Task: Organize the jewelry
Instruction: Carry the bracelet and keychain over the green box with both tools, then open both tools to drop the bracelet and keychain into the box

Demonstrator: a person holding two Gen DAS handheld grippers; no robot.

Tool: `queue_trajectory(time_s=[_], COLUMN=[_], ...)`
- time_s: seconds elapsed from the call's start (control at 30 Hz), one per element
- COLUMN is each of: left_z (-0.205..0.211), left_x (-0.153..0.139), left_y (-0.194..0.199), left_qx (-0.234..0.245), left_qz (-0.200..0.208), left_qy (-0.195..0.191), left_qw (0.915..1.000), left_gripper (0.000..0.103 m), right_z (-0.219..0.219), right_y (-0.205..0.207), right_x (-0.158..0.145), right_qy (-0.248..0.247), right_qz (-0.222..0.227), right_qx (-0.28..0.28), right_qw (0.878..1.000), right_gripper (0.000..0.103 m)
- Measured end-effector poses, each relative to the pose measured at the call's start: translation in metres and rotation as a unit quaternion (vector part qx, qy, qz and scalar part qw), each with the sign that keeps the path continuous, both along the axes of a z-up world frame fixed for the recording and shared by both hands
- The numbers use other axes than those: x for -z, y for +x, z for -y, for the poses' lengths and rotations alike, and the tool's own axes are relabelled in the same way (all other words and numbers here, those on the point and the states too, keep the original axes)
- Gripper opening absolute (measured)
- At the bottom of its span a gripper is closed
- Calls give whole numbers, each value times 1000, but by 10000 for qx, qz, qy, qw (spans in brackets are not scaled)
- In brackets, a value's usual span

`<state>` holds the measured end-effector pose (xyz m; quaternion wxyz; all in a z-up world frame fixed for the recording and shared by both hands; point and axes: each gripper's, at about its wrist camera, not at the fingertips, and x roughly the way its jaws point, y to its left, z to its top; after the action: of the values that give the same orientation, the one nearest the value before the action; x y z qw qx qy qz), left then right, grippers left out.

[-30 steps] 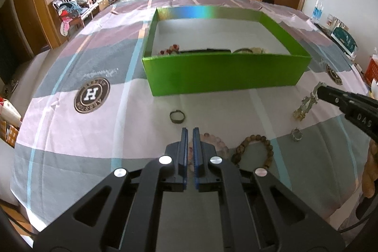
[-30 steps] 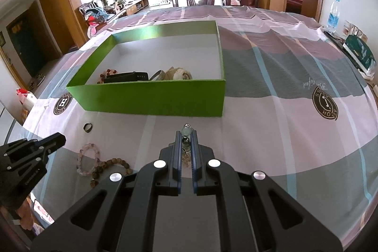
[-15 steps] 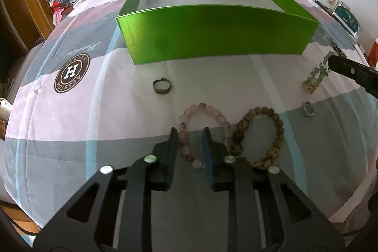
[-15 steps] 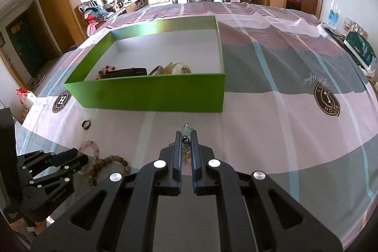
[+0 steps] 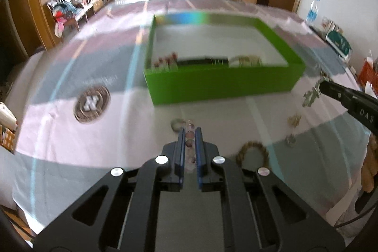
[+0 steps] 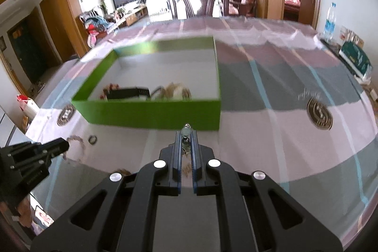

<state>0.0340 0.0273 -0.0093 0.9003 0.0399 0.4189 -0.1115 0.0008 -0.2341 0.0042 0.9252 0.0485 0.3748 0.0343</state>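
My left gripper [image 5: 189, 131] is shut on a pale pink bead bracelet [image 5: 189, 134] and holds it above the tablecloth, short of the green box [image 5: 219, 84]. My right gripper [image 6: 186, 134] is shut on a silver pendant piece [image 6: 186, 132]; in the left wrist view it [image 5: 310, 96] dangles from the right gripper by the box's right corner. A brown bead bracelet [image 5: 252, 152], a dark ring [image 5: 176, 123] and two small trinkets [image 5: 293, 121] lie on the cloth. The box [image 6: 151, 115] holds red beads [image 5: 165, 61], a black band [image 6: 128, 93] and a pale bracelet [image 6: 176, 92].
The table wears a pink, grey and blue cloth with round logos [image 5: 91, 105]. A carved wooden chair [image 6: 198, 1] stands at the far end. A water bottle [image 6: 329, 19] and a green packet [image 6: 354, 57] sit at the right edge.
My left gripper closed on the pink bead bracelet and lifted it off the cloth, rising and pulling back. My right gripper kept its hold on the pendant and moved slightly toward the box.
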Motion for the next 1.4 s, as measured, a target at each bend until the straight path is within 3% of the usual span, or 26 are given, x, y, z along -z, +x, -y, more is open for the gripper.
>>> queue_trajectory(time_s=[0.3,0.47,0.73,1.0,1.03,1.07,1.1,1.17,1.4], left_z=[2,6,22,26,25,24,22,20,9], left_x=[-57,-72,-35,-22,-23,-24,-26,-29,-28], left_y=[19,54,109,125,124,122,120,114,67], left_qx=[60,86,0,-99,-117,-171,-203,-236,-220], left_qz=[561,583,106,17,46,103,157,257,224], left_qy=[-144,-405,-279,-348,-350,-356,-353,-332,-176], left_qw=[9983,9974,9996,9993,9993,9992,9990,9988,9994], left_gripper=[8,8,8,9,9,11,19,32,32], right_z=[-5,-11,-27,-29,-28,-28,-28,-25,-8], right_y=[8,38,86,104,105,104,102,96,46], right_x=[-43,-53,-19,-2,-1,-1,-2,-5,-15], right_qy=[-157,-94,-277,-205,-186,-178,-182,-140,-193], right_qz=[571,624,59,-164,-136,-87,-32,45,281], right_qx=[-128,-245,-250,-242,-222,-193,-168,-112,5], right_qw=[9982,9977,9993,9994,9995,9996,9997,9998,9994], right_gripper=[7,7,7,7,9,19,40,55,55])
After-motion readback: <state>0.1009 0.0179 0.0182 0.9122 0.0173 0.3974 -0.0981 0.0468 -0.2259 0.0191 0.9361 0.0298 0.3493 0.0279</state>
